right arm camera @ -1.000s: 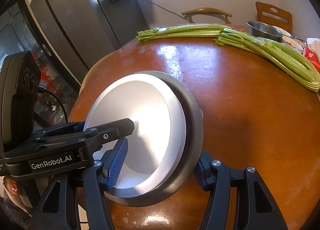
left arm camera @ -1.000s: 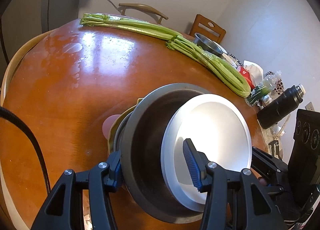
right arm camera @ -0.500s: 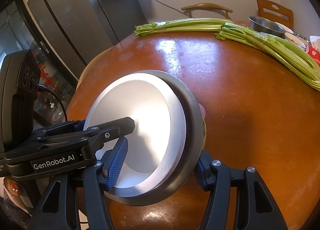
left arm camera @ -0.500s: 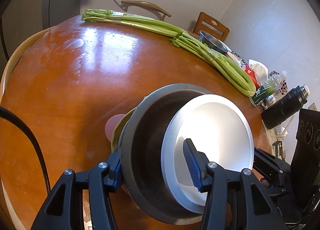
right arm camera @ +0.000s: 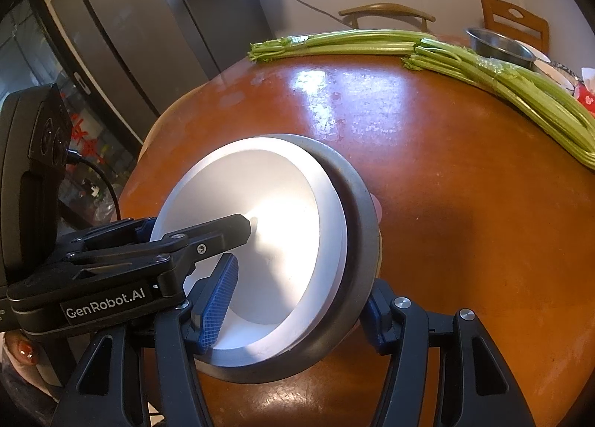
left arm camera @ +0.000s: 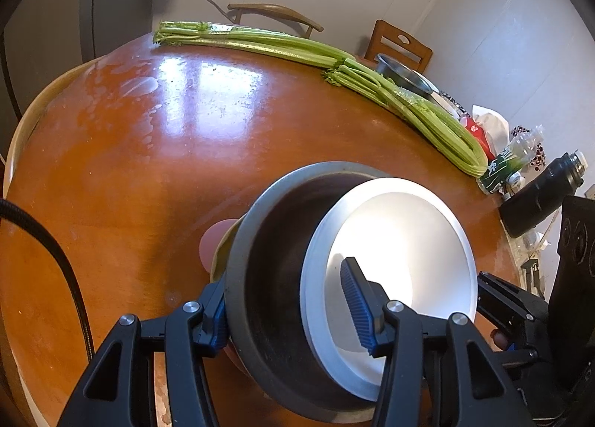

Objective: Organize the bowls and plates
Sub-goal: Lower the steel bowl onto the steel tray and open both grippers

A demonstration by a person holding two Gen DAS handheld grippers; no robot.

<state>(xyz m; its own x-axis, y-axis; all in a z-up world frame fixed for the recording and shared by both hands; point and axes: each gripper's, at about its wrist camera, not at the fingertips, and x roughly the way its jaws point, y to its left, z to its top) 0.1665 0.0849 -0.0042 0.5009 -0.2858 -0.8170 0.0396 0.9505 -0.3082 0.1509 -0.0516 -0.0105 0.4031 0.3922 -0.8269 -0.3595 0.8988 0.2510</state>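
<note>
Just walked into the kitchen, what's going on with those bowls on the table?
A person is holding a stack of bowls with two claws over the wooden table. The left claw and right claw each pinch the rim of the grey bowl, with a white bowl nested inside. Celery lies beyond.

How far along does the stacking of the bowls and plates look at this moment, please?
Done: the white bowl sits nested in the grey bowl. In hand: both grippers, left and right, clamp that stack. Left: setting it down; a steel bowl waits beyond the celery.
</note>
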